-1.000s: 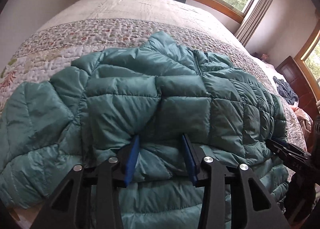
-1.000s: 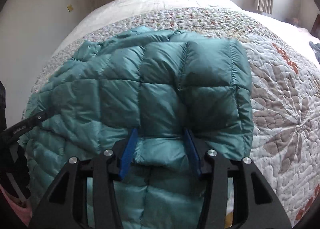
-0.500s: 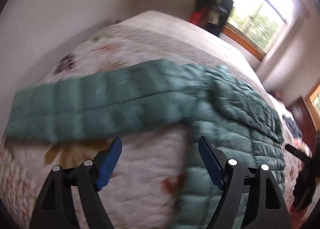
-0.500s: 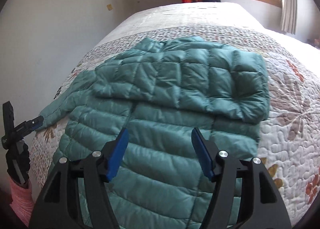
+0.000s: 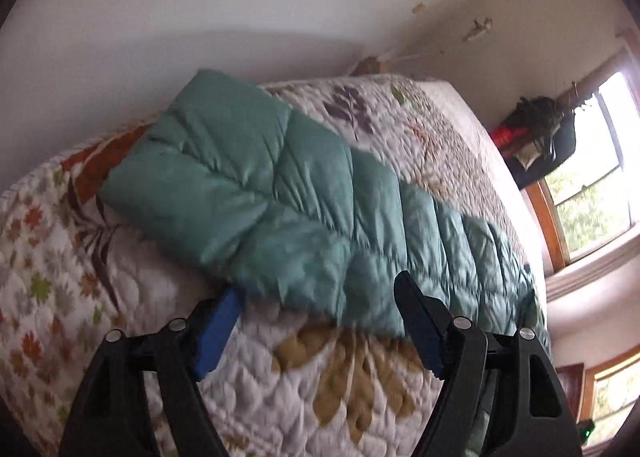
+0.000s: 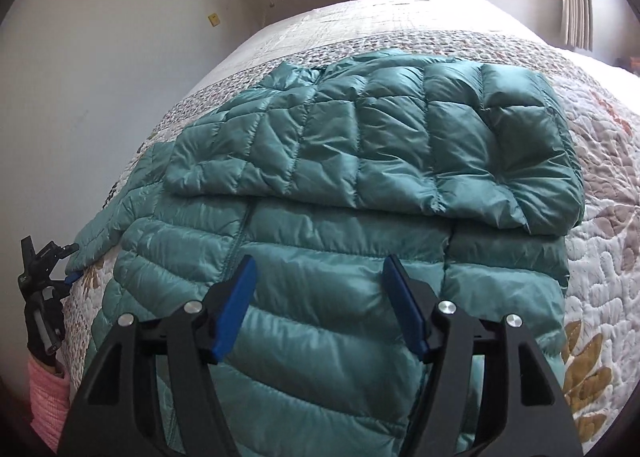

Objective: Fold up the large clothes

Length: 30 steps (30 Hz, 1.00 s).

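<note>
Both tongs stand apart, empty: our left gripper just short of the jacket's loose sleeve, our right gripper above the jacket body on the bed. We should pinch the sleeve near its cuff and lay it flat across the body.

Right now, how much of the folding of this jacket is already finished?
Done: one sleeve lies folded across the teal jacket. In hand: the open left gripper is at the other sleeve, which lies spread on the quilt; no grip yet. The right gripper hovers open. Left: fold that sleeve, then the body.
</note>
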Motion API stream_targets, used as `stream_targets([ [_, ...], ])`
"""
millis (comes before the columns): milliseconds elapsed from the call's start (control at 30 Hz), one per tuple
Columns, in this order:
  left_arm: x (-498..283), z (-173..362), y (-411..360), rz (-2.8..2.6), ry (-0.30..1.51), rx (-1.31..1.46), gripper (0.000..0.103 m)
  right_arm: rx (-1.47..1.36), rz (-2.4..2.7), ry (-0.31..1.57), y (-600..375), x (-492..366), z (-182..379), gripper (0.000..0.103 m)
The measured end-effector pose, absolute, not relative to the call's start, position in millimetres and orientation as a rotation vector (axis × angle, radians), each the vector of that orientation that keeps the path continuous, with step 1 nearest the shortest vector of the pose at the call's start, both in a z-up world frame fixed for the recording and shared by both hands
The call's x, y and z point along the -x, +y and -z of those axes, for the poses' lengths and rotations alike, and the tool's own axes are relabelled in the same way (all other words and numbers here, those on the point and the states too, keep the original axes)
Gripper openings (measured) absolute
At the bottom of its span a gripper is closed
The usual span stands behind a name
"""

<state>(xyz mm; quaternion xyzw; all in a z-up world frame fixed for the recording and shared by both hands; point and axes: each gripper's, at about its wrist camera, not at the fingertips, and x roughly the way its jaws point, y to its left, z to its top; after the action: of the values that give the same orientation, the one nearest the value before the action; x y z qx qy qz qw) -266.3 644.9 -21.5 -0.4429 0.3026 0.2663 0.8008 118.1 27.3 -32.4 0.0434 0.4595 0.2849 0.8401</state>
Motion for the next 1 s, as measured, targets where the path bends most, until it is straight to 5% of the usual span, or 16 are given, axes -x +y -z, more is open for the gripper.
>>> stream_targets([
  [133, 259, 23, 651, -0.641, 0.635, 0.946, 0.061, -0.094, -0.597, 0.970, 23, -121, 37, 0.065],
  [300, 265, 19, 660, -0.698, 0.631, 0.934, 0.016, -0.077, -0.589, 0.961, 25, -119, 39, 0.065],
  [400, 264, 10, 657, -0.692, 0.600, 0.914, 0.007, -0.075, -0.587, 0.953, 24, -117, 36, 0.065],
  [1000, 155, -116, 472, -0.256, 0.491, 0.476, 0.003, -0.099, -0.513, 0.876, -4, -115, 17, 0.065],
])
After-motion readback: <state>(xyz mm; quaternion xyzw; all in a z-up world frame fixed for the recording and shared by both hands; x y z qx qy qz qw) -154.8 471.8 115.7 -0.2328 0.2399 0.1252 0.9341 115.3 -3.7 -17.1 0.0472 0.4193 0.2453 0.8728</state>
